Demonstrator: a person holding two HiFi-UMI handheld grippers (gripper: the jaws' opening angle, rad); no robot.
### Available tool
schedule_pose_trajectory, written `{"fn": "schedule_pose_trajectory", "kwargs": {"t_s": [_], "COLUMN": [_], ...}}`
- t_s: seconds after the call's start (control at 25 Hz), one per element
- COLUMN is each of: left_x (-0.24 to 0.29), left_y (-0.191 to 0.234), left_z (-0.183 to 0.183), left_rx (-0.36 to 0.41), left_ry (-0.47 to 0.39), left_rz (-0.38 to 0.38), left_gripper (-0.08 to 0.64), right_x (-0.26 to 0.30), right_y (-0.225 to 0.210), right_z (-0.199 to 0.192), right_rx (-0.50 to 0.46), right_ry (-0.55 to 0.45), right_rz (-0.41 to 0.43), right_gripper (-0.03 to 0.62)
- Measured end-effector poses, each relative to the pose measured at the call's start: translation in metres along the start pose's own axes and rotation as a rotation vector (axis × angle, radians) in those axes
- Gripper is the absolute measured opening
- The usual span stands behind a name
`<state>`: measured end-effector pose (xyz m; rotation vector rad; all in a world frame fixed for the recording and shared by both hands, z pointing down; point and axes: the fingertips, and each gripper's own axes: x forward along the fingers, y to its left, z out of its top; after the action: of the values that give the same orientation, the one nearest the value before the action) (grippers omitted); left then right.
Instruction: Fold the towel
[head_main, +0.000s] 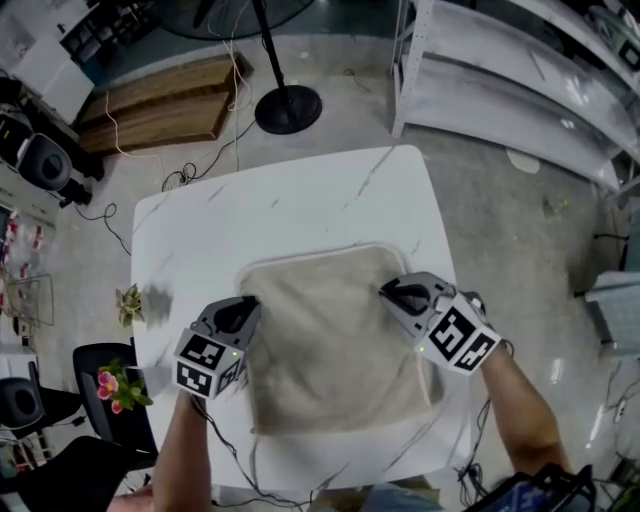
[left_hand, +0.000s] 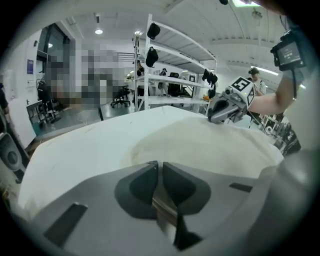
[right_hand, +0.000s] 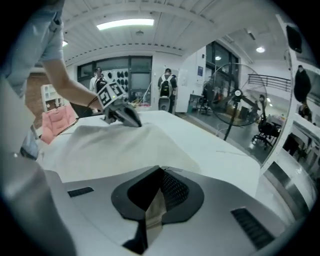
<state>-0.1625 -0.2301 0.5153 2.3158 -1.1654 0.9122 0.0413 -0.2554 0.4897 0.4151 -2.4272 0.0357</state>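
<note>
On the white, grey-veined, marble-look counter (head_main: 290, 200) with rounded corners, the beige, soft-napped cloth towel (head_main: 335, 340) lies spread flat as a rough square on the half nearer the person. A paler hem runs along its far edge.

The grey plastic left gripper (head_main: 243, 310), with a marker cube on its back, sits at the towel's left edge, near the far corner. The matching right gripper (head_main: 396, 293) sits at the right edge opposite it. In the left gripper view the dark fingers (left_hand: 140, 186) are brought together on a thin strip of beige cloth. The right gripper view shows the same, with a dimpled finger pad (right_hand: 172, 192) pressed against a fold of fabric. Both therefore appear clamped on the towel's border, not empty.

Gripping two matching points on opposite sides probably serves to lift the far part as one straight line and bring it over toward the near edge. Both tools slant downward, which suits catching a hem that lies flat on a hard surface.

The cloth looks limp and fairly thick, so it will likely sag between the two grips. The smooth counter should let the rest of it slide.
</note>
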Motion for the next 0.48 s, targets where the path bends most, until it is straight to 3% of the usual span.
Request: {"fn": "schedule_pose_trajectory", "kwargs": {"t_s": [0.08, 0.2, 0.32, 0.48], "left_x": [0.001, 0.003, -0.002, -0.029], "left_y": [0.001, 0.003, 0.006, -0.004], "left_z": [0.001, 0.002, 0.005, 0.027], "left_rx": [-0.005, -0.005, -0.017, -0.008], "left_ry": [0.007, -0.004, -0.039, -0.145], "left_rz": [-0.002, 0.011, 0.028, 0.040], "left_gripper": [0.035, 0.032, 0.034, 0.048], "right_x": [0.001, 0.003, 0.000, -0.031], "right_y": [0.011, 0.011, 0.011, 0.020], "right_z": [-0.020, -0.035, -0.024, 0.008], "right_rx": [-0.049, -0.023, -0.036, -0.079], "right_ry": [0.067, 0.069, 0.036, -0.051], "right_rz": [0.038, 0.033, 0.010, -0.016], "right_gripper": [0.015, 0.015, 0.015, 0.040]}}
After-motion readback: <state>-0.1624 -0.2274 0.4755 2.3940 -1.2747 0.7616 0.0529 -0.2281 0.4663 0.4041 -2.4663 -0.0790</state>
